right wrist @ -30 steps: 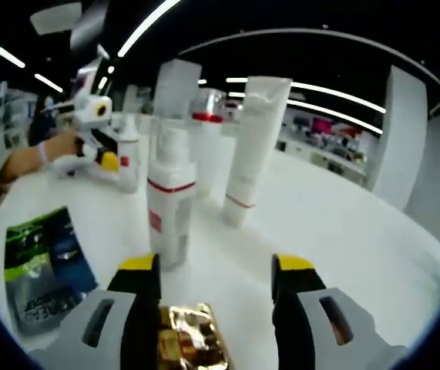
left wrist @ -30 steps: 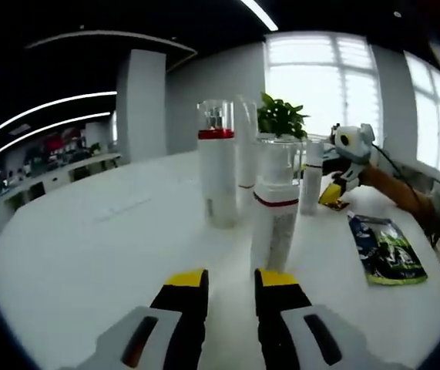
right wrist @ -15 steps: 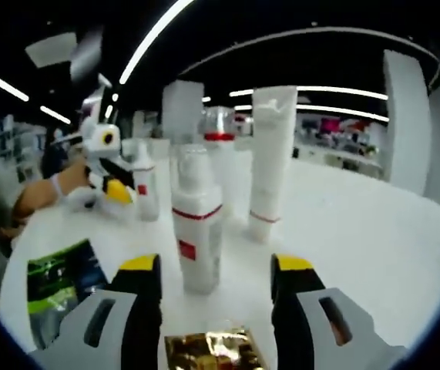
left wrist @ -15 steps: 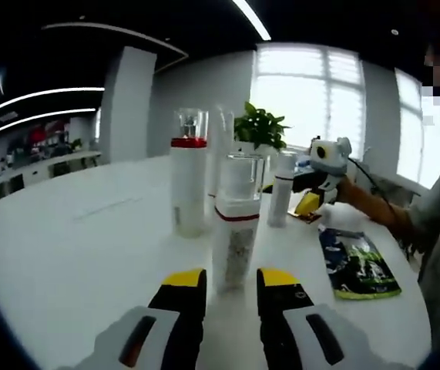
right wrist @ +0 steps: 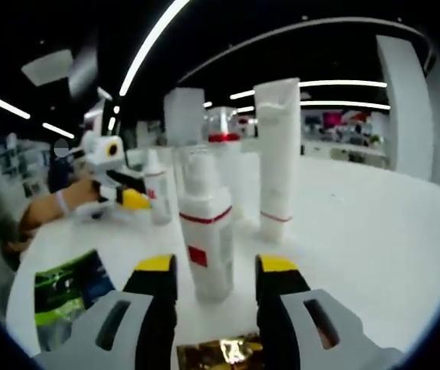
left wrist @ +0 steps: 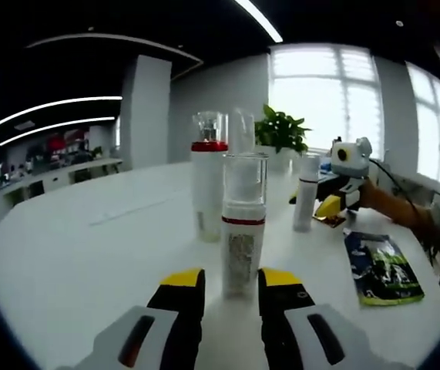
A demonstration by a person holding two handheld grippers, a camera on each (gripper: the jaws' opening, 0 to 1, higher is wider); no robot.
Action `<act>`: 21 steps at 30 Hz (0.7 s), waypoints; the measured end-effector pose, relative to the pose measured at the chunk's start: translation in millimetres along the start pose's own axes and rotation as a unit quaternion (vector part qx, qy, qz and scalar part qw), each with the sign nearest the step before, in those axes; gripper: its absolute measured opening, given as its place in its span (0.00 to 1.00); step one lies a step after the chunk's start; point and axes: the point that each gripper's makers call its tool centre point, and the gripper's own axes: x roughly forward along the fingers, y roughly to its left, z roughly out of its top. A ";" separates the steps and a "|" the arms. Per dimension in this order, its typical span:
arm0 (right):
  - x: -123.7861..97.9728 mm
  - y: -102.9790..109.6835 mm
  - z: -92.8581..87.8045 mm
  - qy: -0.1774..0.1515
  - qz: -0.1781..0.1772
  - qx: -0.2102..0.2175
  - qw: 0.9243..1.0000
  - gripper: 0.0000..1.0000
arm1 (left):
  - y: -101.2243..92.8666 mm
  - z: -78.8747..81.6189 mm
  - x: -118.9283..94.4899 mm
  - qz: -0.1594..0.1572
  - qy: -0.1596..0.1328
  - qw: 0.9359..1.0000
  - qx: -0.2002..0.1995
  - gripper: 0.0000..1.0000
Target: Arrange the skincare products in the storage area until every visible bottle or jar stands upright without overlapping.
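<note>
We see the left gripper (left wrist: 231,285) with jaws parted, empty, just short of the red-banded pump bottle (left wrist: 243,231) standing upright on the white table (left wrist: 89,254). The right gripper (right wrist: 216,274) is likewise open and empty before the same bottle. Behind stand the red-collared bottle (left wrist: 209,181), the white tube (right wrist: 276,158) and a small bottle (left wrist: 307,193), all upright and apart

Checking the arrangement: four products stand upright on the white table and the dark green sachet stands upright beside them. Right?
Not quite. The dark green sachet lies flat on the white table, as the left gripper view shows. The products do stand upright.
</note>
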 end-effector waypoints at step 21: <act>4.8 0.0 -0.6 0.003 -0.011 -0.001 1.000 0.25 | -7.1 2.0 9.4 0.000 -0.009 1.000 0.009 0.24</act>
